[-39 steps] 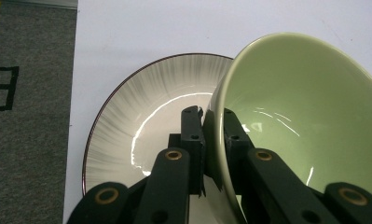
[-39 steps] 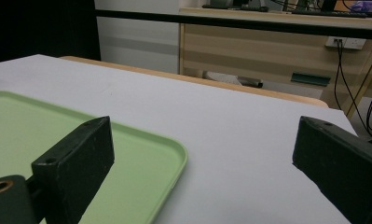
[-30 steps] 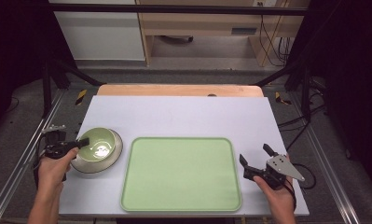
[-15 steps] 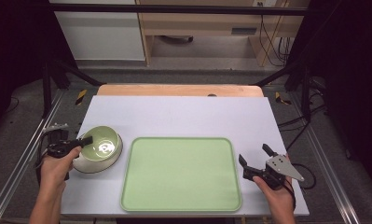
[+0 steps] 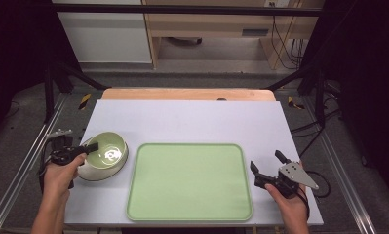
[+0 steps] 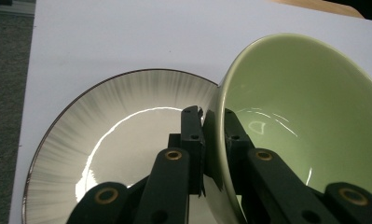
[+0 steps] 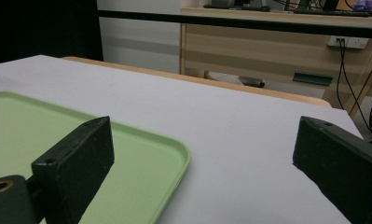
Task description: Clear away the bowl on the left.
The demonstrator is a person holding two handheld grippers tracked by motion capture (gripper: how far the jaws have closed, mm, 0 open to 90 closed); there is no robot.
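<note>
Left gripper (image 5: 87, 148) in the high view sits at lower left of the frame, jaws clamped on the near rim of a green bowl (image 5: 106, 151), which rests tilted on a grey plate (image 5: 95, 171) just left of the green tray (image 5: 189, 183) at centre bottom. Right gripper (image 5: 269, 165) is at lower right, jaws spread wide with nothing between them, hovering over the white table (image 5: 192, 119) just beside the tray's right edge. Left gripper view: the two black jaws rise from the bottom centre and pinch the bowl (image 6: 295, 121) wall, one pad (image 6: 191, 135) outside, the other inside; the bowl fills the right half, tipped up on edge, with the grey plate (image 6: 113, 144), dark-rimmed and streaked, lying under and left of it. Right gripper view: both jaws stand far apart at lower left and lower right, empty; the tray (image 7: 141, 163) corner lies at lower left, bare table (image 7: 230, 135) ahead. Handling guess: bowl looks glazed ceramic, so stiff, fairly heavy, slippery and breakable; a rim pinch like this holds it off-centre and it may swing or slip, so keep the bite deep on the wall. Same for the plate, best taken at its edge.
</note>
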